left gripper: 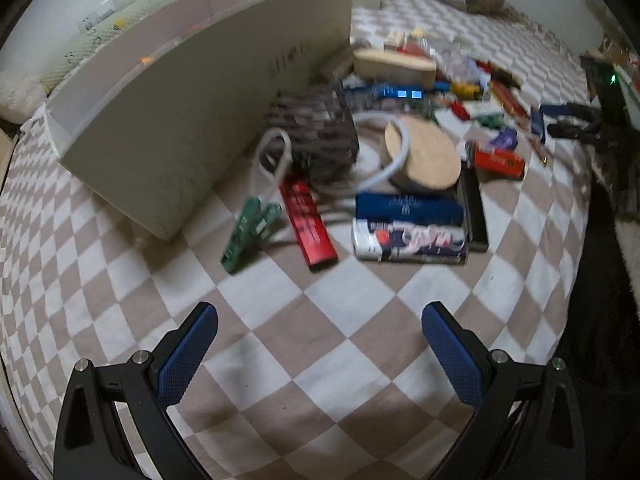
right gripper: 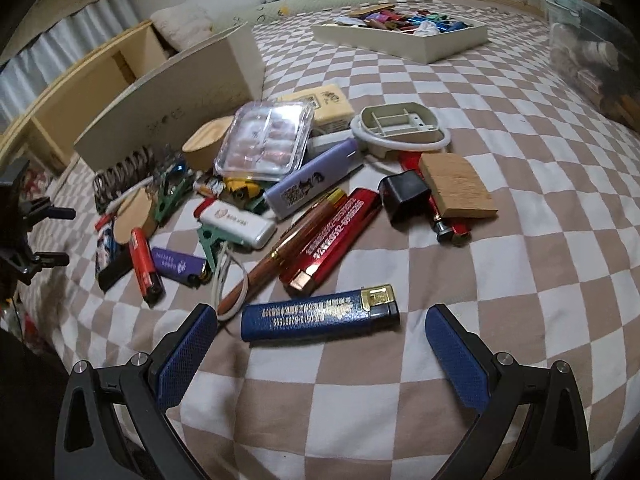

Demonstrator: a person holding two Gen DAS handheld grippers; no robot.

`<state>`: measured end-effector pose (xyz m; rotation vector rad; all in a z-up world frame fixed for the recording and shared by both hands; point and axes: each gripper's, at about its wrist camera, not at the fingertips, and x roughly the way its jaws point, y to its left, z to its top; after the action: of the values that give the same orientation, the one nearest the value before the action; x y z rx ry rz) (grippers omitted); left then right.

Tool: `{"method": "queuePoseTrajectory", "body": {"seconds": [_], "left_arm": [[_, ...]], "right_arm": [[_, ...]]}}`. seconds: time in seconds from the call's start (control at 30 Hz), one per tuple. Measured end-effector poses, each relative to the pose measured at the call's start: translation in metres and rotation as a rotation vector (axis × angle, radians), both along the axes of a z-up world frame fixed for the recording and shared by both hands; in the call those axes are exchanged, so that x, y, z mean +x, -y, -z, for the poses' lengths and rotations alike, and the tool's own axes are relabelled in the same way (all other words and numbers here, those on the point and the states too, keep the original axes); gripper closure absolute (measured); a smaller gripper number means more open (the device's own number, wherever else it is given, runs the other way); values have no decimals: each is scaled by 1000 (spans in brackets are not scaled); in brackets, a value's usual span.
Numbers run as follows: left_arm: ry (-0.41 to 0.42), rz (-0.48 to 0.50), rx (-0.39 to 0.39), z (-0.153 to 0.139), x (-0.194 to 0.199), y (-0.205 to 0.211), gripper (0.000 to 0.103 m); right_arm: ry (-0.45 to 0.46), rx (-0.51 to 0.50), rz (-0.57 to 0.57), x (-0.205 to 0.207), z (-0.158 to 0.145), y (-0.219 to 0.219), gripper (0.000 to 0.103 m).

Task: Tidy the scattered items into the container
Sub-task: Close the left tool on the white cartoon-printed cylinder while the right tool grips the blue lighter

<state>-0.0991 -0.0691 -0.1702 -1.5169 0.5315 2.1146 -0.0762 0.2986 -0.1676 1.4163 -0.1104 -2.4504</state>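
My right gripper (right gripper: 320,320) is open, its blue pads either side of a blue lighter (right gripper: 320,316) lying on the checkered cloth; it holds nothing. Behind it lie a red lighter (right gripper: 332,240), a brown pen (right gripper: 280,252), a white lighter (right gripper: 240,222), a purple lighter (right gripper: 176,266) and a clear plastic box (right gripper: 266,140). The tall white container (right gripper: 176,104) stands at the left. My left gripper (left gripper: 320,320) is open and empty above bare cloth. Ahead of it lie a red lighter (left gripper: 308,224), a green clip (left gripper: 248,232), a wooden disc (left gripper: 424,156) and the container (left gripper: 180,120).
A white tray (right gripper: 404,36) filled with small items sits far back on the cloth. A clear storage bin (right gripper: 592,48) stands at the right. A wooden shelf (right gripper: 80,92) runs behind the container. The other gripper shows at the left edge (right gripper: 24,232) and the right edge (left gripper: 584,128).
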Motion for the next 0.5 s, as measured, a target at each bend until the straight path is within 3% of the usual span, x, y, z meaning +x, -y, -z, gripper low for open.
{"method": "queuePoseTrajectory", "body": {"seconds": [0.17,0.33,0.5], "left_arm": [[79,46,-38,22,8,-8,0],[86,38,-25,24,7,-9,0],[43,10,-24,29,7,-16,0]], "right_arm": [[-1,62,-31,5,3,6,0],[-3,130,-61,13,7,13,0],[8,237,-108,9,15,26,0]]}}
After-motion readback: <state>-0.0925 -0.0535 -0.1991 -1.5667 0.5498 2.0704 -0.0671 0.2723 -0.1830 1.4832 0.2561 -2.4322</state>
